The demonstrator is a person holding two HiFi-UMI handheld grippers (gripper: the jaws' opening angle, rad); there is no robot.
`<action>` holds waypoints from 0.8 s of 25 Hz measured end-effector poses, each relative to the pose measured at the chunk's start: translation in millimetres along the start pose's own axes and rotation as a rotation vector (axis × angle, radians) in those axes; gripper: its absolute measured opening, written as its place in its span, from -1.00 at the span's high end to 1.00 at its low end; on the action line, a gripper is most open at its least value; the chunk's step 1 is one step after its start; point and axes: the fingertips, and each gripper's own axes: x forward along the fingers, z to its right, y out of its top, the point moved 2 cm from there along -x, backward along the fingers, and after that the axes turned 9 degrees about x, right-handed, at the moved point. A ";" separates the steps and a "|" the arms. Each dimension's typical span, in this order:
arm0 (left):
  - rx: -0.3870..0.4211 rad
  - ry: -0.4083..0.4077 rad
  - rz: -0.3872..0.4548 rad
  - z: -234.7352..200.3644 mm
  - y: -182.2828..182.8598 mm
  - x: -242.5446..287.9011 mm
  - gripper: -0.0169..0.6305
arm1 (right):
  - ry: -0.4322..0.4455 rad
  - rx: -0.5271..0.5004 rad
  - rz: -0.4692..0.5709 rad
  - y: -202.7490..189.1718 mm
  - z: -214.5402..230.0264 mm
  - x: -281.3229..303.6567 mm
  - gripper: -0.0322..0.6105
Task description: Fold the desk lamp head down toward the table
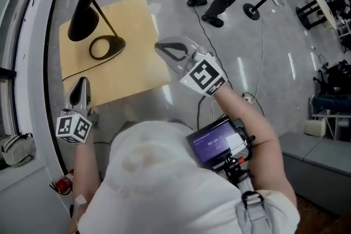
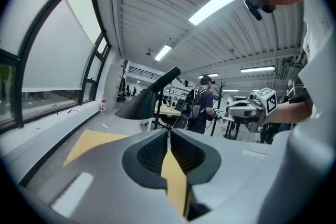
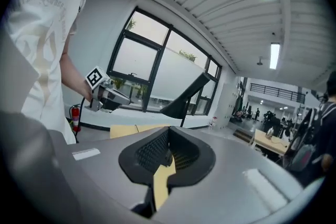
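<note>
With the left gripper point(image 1: 80, 85) and right gripper point(image 1: 160, 47) both empty, jaws together, I would open one to steady the ring base point(image 1: 103, 47) of the raised black cone-headed desk lamp point(image 1: 85, 8), far left on the pale wooden table point(image 1: 137, 30), while the other presses its head down gently.

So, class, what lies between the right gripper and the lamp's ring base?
Only bare wooden tabletop separates the right gripper from the lamp base, in the head view.

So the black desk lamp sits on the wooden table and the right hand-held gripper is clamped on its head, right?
No: in the head view the right hand-held gripper is shut on nothing, apart from the lamp head. The rest holds.
</note>
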 end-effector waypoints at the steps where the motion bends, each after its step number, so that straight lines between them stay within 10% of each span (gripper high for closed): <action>1: 0.000 0.001 -0.007 6.6 -2.1 -2.8 0.89 | 0.007 0.029 0.009 -5.1 -2.7 -5.3 0.86; 20: 0.027 -0.018 -0.030 88.6 -17.3 -32.6 0.90 | 0.130 0.320 0.060 -63.2 -71.9 -39.2 0.86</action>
